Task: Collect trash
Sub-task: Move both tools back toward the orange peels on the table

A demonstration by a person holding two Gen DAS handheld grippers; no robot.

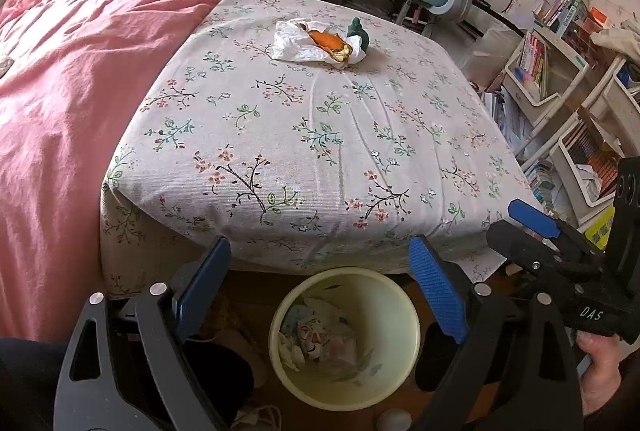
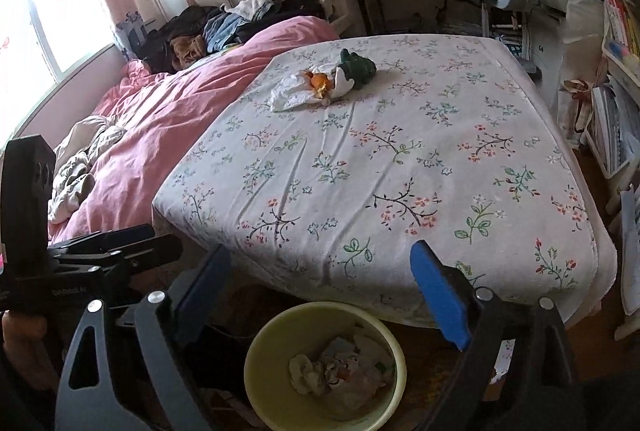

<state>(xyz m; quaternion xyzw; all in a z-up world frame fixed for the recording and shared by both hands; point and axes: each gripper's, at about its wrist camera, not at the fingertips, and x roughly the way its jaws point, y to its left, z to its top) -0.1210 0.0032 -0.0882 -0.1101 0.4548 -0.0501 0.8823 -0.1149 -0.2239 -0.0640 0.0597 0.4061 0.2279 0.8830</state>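
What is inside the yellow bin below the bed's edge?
The bin holds crumpled paper and wrappers, white with some orange and blue showing. Whatever lies beneath that top layer is covered, and the bin's bottom cannot be seen.

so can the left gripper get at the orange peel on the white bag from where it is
Probably yes, after a long reach. The left gripper is open over the bin, and only bare floral sheet lies before the orange peel.
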